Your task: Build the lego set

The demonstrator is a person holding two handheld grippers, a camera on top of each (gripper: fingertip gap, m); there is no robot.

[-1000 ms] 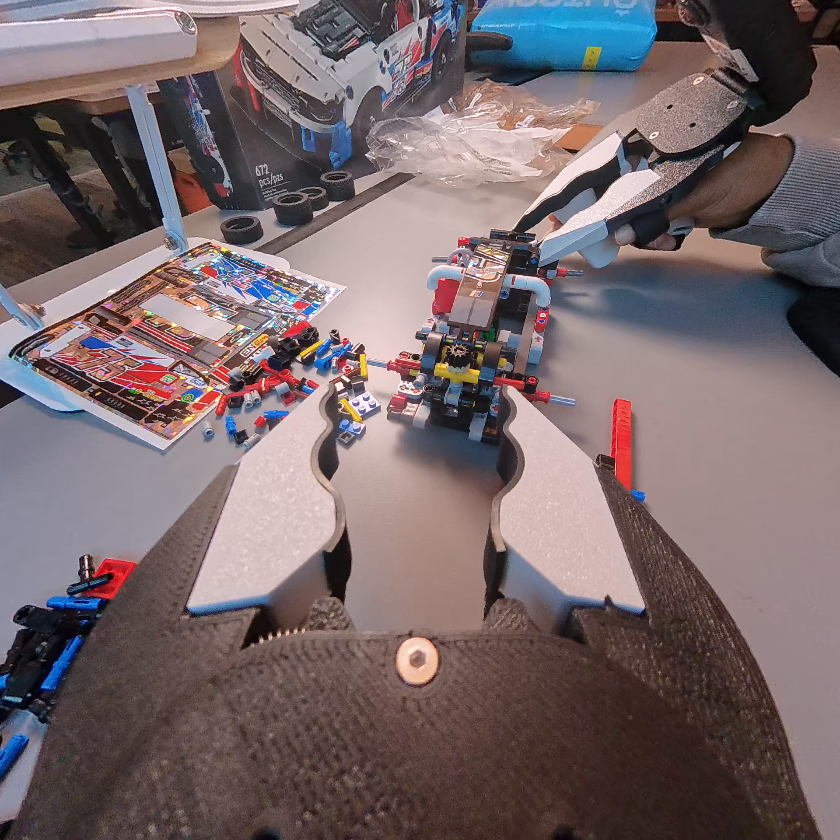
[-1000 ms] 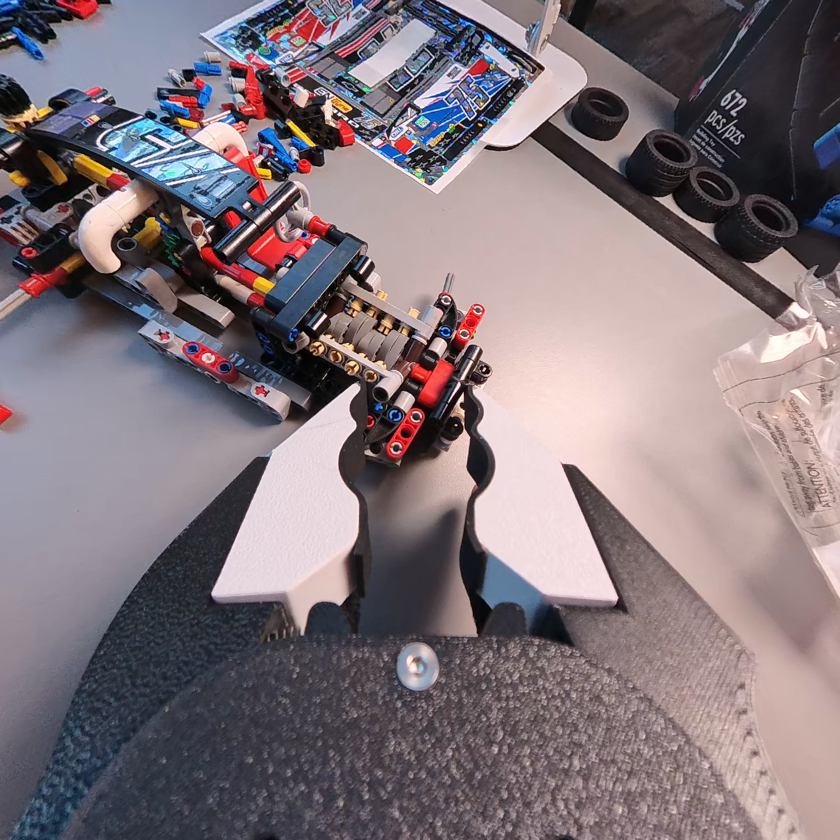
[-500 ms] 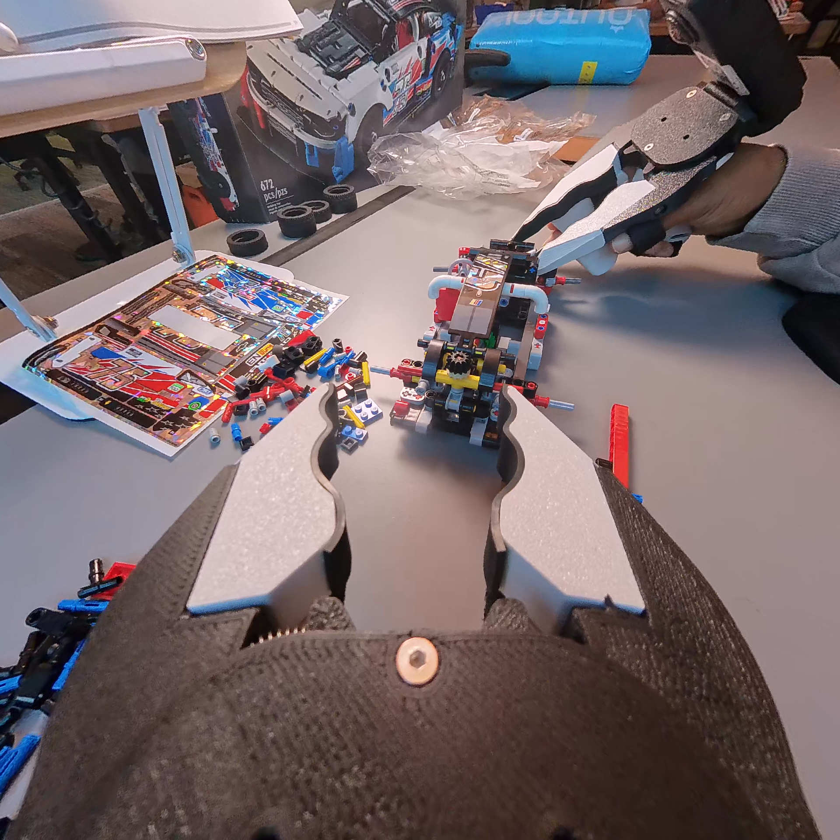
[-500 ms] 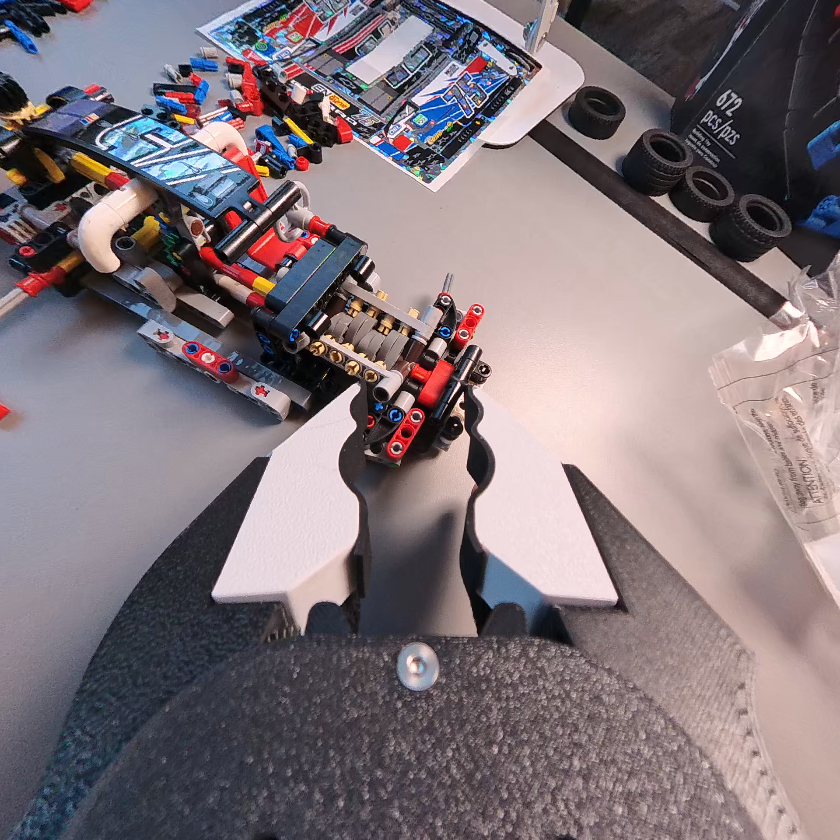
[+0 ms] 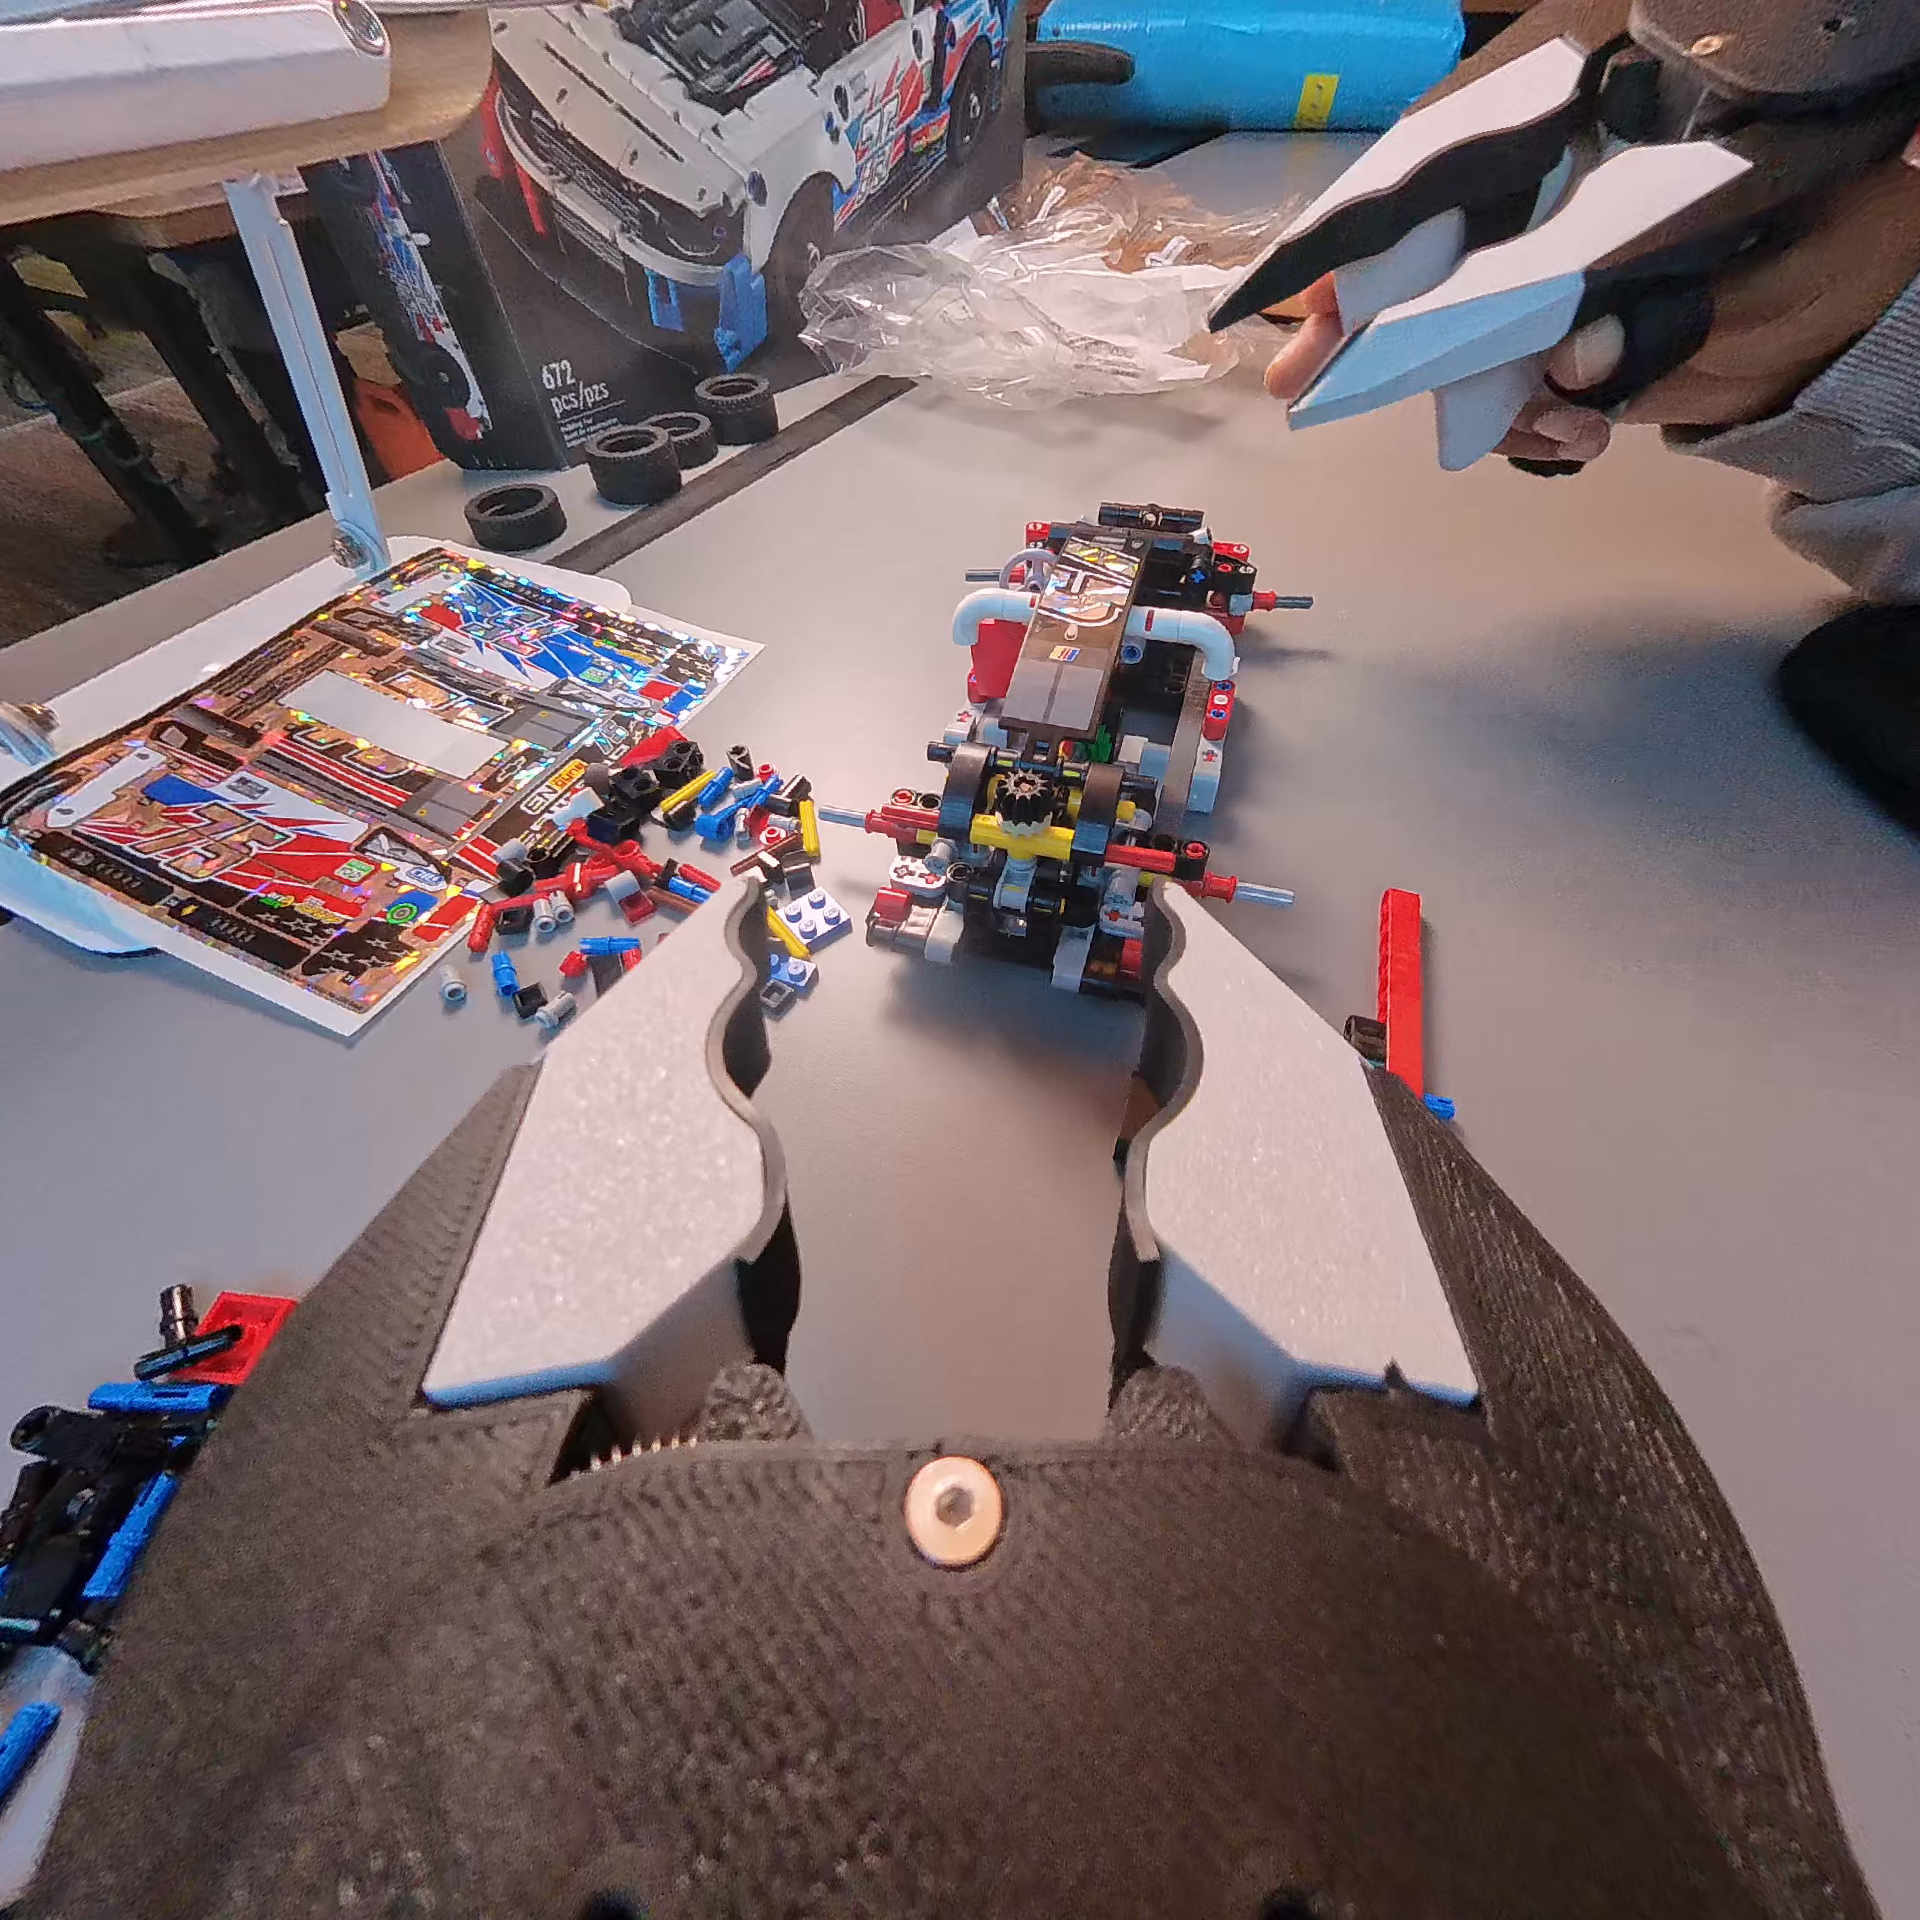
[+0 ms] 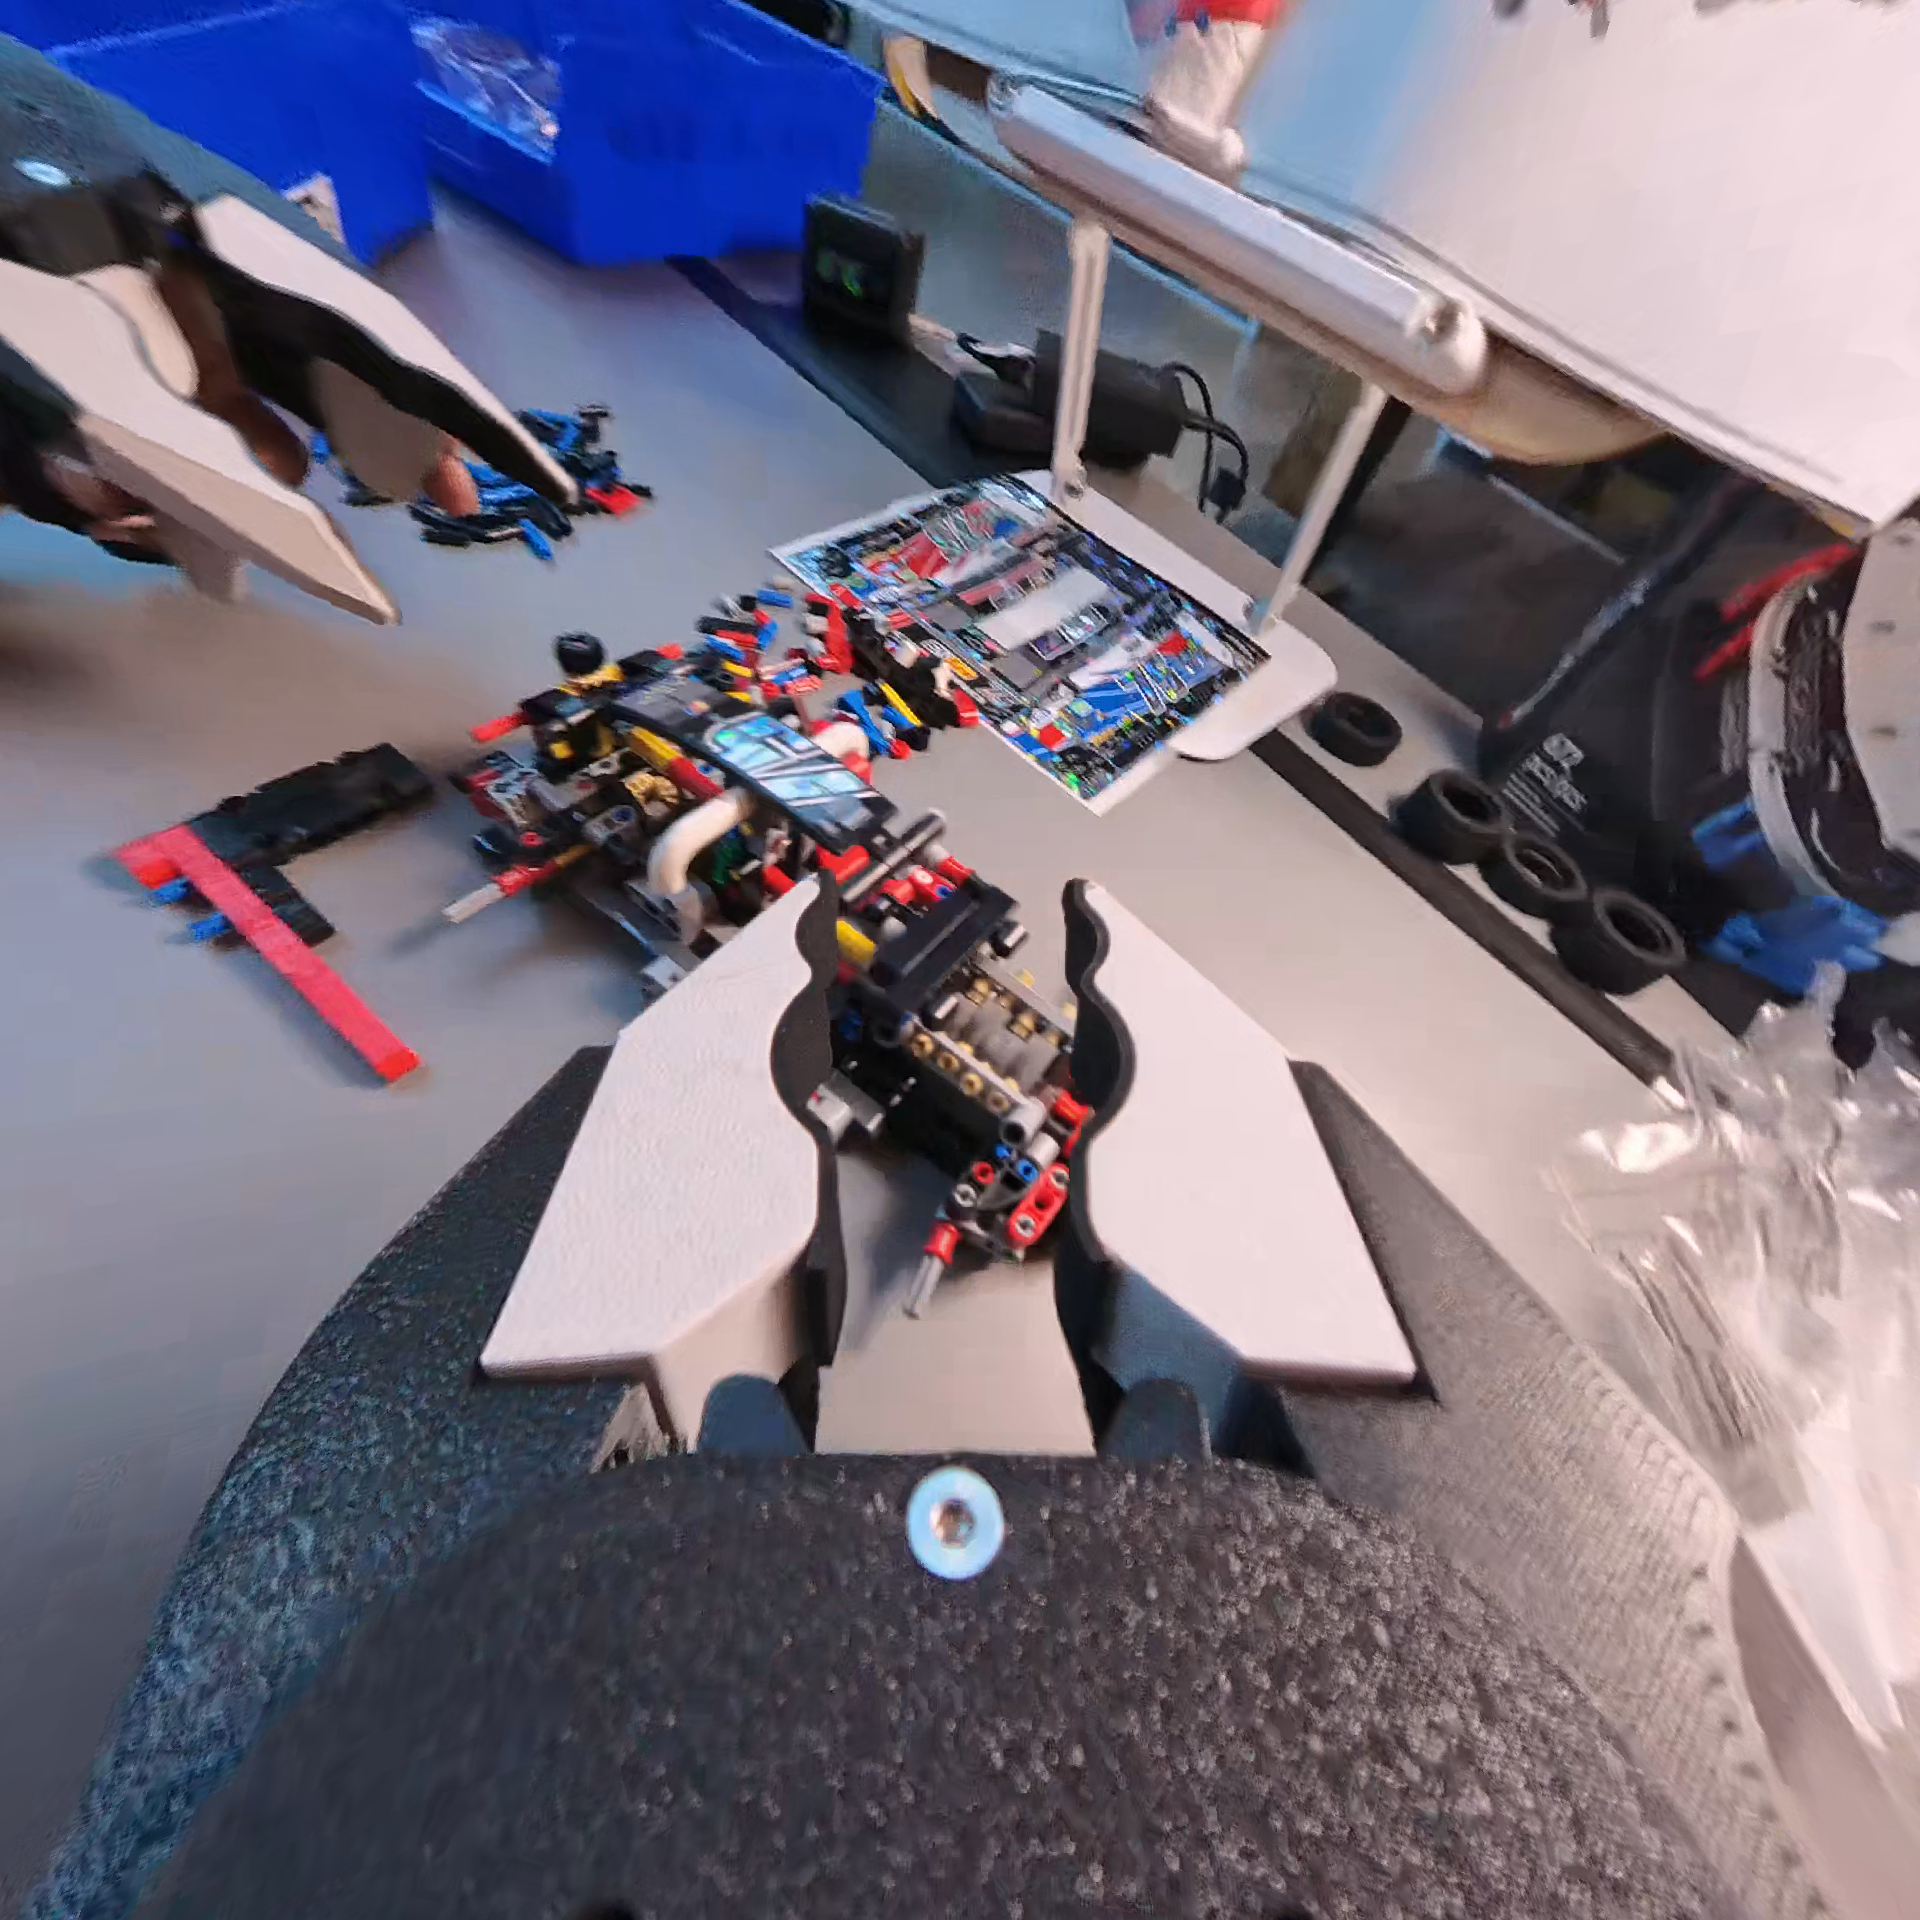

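The part-built Lego car chassis [image 5: 1081,748] lies on the grey table [image 5: 1558,831], lengthwise away from my left gripper [image 5: 956,914]. My left gripper is open and empty, with its fingertips just short of the chassis's near end. My right gripper [image 5: 1278,343] hangs open and empty in the air above and beyond the chassis's far end. In the right wrist view the chassis [image 6: 748,769] shows below and between the fingers of my right gripper [image 6: 951,904], without touching them. My left gripper [image 6: 473,556] shows at the upper left there.
Loose small pieces [image 5: 644,862] and a shiny sticker sheet [image 5: 343,779] lie left of the chassis. A red beam [image 5: 1397,977] lies to its right. Three black tyres [image 5: 634,457], the set's box [image 5: 727,208] and plastic bags [image 5: 1039,301] stand behind. Blue bins [image 6: 623,135] sit at the far edge.
My right gripper has come off the chassis's far end, opened wider and risen up and back. The chassis stays on the table. My left gripper has hardly moved.
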